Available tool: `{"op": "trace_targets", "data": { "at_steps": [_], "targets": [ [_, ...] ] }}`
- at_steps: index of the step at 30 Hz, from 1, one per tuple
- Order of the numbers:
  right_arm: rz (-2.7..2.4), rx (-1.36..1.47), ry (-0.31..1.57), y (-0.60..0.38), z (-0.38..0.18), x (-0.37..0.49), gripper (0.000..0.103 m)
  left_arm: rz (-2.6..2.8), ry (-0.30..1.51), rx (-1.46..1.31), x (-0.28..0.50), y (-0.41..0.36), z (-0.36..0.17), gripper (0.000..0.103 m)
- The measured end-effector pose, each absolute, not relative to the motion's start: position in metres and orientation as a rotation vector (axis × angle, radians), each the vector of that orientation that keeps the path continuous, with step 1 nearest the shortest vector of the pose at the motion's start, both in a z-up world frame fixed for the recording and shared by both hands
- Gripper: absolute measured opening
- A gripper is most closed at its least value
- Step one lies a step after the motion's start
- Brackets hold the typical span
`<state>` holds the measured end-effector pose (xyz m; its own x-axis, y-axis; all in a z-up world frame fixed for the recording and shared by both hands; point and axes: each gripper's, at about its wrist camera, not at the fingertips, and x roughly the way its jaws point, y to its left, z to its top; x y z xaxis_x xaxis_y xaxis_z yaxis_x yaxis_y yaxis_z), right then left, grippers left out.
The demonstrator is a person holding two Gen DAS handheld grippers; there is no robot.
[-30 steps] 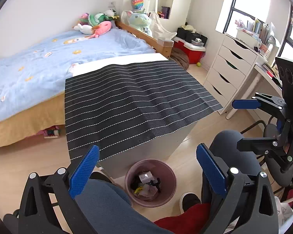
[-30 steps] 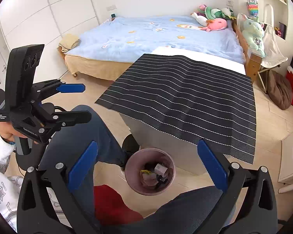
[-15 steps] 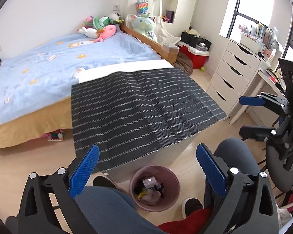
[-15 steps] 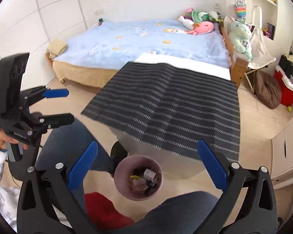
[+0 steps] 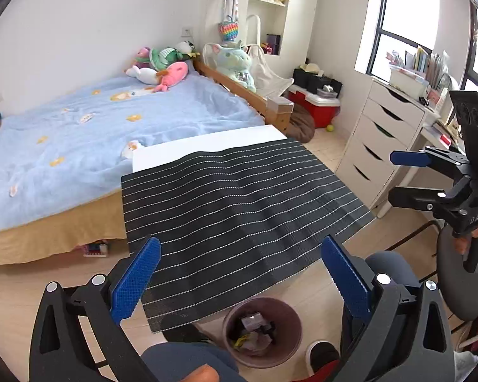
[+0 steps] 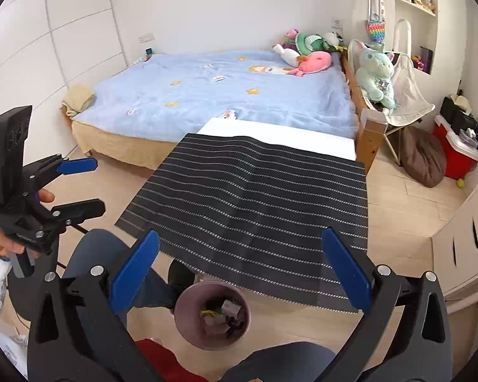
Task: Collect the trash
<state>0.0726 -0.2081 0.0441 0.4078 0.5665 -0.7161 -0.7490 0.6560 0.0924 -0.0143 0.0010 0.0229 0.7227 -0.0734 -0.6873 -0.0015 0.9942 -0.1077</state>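
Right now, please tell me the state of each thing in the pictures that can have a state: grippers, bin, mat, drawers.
Left gripper: open, holding nothing.
Right gripper: open, holding nothing.
Trash bin: upright on the floor, no lid, partly filled with trash.
Striped mat: spread over the white table, nothing on it.
Drawers: all closed.
Red cooler: lid closed.

Bed (image 5: pixel 79 133): left of frame, blue cover.
Plush toys (image 5: pixel 162 67): heaped at the bed's upper end, by the wall.
Mat (image 5: pixel 239 210): centre, black with white stripes, draped over a white table (image 5: pixel 207 146).
Drawers (image 5: pixel 376 146): right, white, under the window.
Cooler (image 5: pixel 315 106): red, on the floor past the bed's corner.
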Motion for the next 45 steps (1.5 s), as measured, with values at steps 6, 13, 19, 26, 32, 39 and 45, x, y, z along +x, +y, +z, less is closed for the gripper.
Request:
{"op": "trace_targets", "data": {
  "at_steps": [6, 13, 19, 26, 32, 39, 45],
  "targets": [
    [0.849, -0.259, 0.788, -0.204, 0.0468, 0.0786, 0.1, -0.006, 0.766, -0.093, -0.0093, 0.0, 0.0234, 0.097],
    [0.851, -0.264, 0.8, -0.2015, 0.0433, 0.0797, 0.1, -0.042, 0.769, -0.14, -0.0074, 0.0038, 0.0205, 0.097],
    [0.852, -0.265, 0.801, -0.2013, 0.0424, 0.0812, 0.1, -0.031, 0.755, -0.154, -0.0072, 0.0033, 0.0202, 0.097],
    [0.852, -0.27, 0.804, -0.2013, 0.0405, 0.0819, 0.1, -0.026, 0.758, -0.149, -0.0061, 0.0009, 0.0214, 0.097],
    [0.852, -0.27, 0.804, -0.2011, 0.0396, 0.0818, 0.1, -0.033, 0.76, -0.146, -0.006, -0.0006, 0.0225, 0.097],
    [0.853, -0.269, 0.804, -0.2011, 0.04, 0.0816, 0.1, -0.035, 0.761, -0.144, -0.007, -0.001, 0.0227, 0.097],
    [0.852, -0.269, 0.805, -0.2011, 0.0399, 0.0816, 0.1, -0.037, 0.762, -0.143, -0.0069, -0.0011, 0.0226, 0.097]
  ]
}}
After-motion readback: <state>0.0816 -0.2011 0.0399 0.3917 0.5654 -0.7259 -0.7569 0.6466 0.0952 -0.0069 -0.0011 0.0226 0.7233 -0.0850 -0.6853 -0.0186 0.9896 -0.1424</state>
